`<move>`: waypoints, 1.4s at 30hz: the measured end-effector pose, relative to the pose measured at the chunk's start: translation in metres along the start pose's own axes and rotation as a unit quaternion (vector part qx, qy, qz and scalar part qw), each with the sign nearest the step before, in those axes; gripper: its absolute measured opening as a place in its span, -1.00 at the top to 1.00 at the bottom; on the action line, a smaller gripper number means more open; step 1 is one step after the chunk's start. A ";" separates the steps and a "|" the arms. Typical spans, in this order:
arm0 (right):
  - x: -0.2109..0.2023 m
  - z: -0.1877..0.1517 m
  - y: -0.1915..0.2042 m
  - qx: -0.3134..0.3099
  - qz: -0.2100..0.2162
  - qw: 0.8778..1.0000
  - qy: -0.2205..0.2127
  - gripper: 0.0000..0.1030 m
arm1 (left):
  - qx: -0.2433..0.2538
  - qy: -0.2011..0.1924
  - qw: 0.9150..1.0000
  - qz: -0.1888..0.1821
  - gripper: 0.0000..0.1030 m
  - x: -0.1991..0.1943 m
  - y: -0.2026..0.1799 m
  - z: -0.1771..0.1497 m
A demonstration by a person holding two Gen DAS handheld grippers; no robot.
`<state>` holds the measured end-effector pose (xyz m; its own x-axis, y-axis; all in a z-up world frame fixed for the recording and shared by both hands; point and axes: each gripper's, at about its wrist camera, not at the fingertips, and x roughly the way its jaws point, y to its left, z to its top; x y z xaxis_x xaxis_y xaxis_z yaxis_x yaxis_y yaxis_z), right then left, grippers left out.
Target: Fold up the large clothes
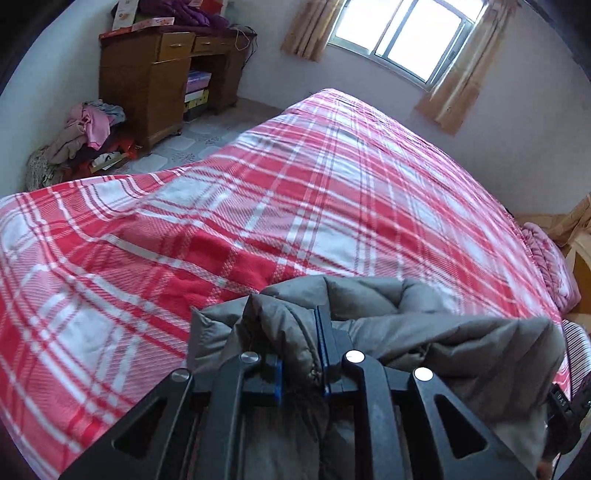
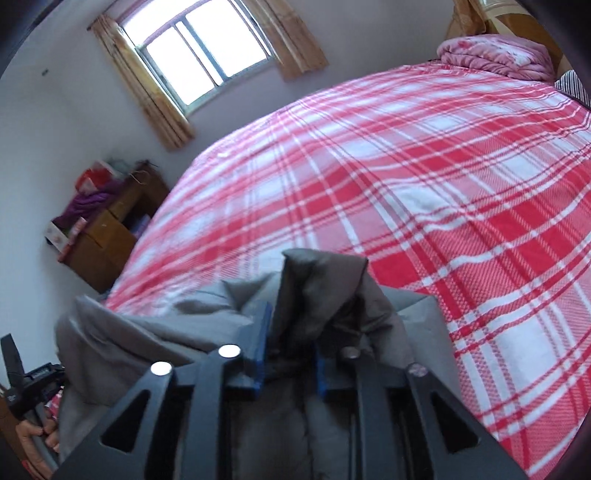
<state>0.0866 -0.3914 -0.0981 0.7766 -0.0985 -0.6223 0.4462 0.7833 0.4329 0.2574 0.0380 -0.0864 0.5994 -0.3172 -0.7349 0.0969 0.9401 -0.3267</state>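
A grey padded jacket (image 1: 424,332) hangs bunched just above the near edge of a bed with a red and white plaid cover (image 1: 332,184). My left gripper (image 1: 288,328) is shut on a fold of the jacket, with the fabric pinched between its blue pads. In the right wrist view the same jacket (image 2: 147,332) stretches off to the left. My right gripper (image 2: 291,347) has a raised fold wedged between its blue pads and grips it. The jacket spans between the two grippers. The plaid cover (image 2: 406,184) ahead lies flat.
A wooden desk (image 1: 155,74) piled with things stands at the far left wall, with a heap of clothes (image 1: 88,133) on the floor beside it. A window (image 1: 402,33) with curtains faces the bed. A folded pink quilt (image 2: 495,55) lies at the head end.
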 end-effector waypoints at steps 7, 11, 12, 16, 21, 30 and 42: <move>0.020 -0.007 -0.013 0.017 0.029 0.999 -0.001 0.39 | -0.104 0.011 0.987 -0.118 0.67 0.014 0.041 -0.006; 0.019 -0.007 -0.023 0.042 0.059 0.997 0.007 0.35 | -0.210 0.051 0.950 -0.225 0.31 -0.008 0.085 0.007; 0.018 -0.007 -0.024 0.046 0.063 0.997 0.008 0.34 | -0.217 0.033 0.950 -0.222 0.17 -0.023 0.093 0.012; 0.016 -0.005 -0.020 0.046 0.065 0.997 0.016 0.00 | -0.195 -0.069 0.965 -0.160 -0.60 -0.099 0.105 0.028; -0.008 0.019 -0.007 0.071 0.085 0.993 0.038 -0.68 | -0.046 -0.065 0.992 -0.101 -0.60 -0.135 0.046 0.023; -0.089 -0.003 0.124 -0.227 -0.002 0.973 -0.034 0.55 | 0.187 -0.063 0.977 -0.079 -0.60 -0.101 -0.120 -0.069; 0.053 -0.029 0.151 -0.264 0.008 0.962 0.065 0.55 | 0.170 -0.007 0.985 0.020 -0.61 0.003 -0.111 -0.039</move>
<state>0.1822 -0.2607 -0.0841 0.7045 -0.0331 -0.7089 0.1202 0.9900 0.0732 0.2172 -0.0726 -0.0758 0.6182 -0.2800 -0.7345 0.3324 0.9399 -0.0785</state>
